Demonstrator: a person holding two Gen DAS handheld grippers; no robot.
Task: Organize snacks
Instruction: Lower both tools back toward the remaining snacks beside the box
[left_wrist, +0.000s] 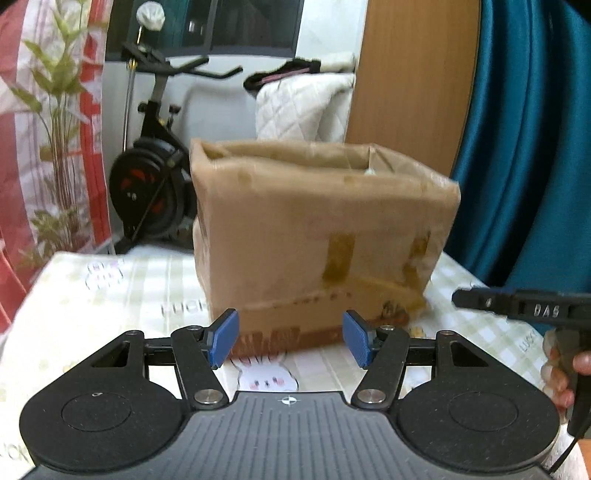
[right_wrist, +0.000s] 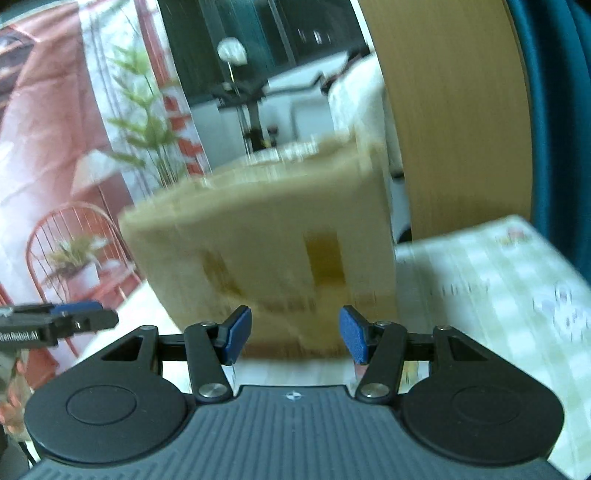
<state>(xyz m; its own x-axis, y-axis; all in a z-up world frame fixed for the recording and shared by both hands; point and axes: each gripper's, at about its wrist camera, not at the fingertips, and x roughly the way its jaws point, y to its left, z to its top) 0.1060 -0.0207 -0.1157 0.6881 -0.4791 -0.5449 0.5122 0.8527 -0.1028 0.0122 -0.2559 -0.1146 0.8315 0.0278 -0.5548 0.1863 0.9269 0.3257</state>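
A brown cardboard box (left_wrist: 317, 236) with an open top stands on the table with the green checked cloth (left_wrist: 110, 295). Its inside is hidden from here. My left gripper (left_wrist: 290, 339) is open and empty, just in front of the box's near face. My right gripper (right_wrist: 294, 335) is open and empty too, close to the box (right_wrist: 266, 236), which is blurred in the right wrist view. The right gripper also shows at the right edge of the left wrist view (left_wrist: 517, 308). The left gripper shows at the left edge of the right wrist view (right_wrist: 59, 323). No snacks are in view.
An exercise bike (left_wrist: 155, 177) stands behind the table on the left. A wooden panel (left_wrist: 413, 85) and a teal curtain (left_wrist: 524, 140) are at the right. A plant (left_wrist: 59, 122) and a patterned red hanging stand at the left.
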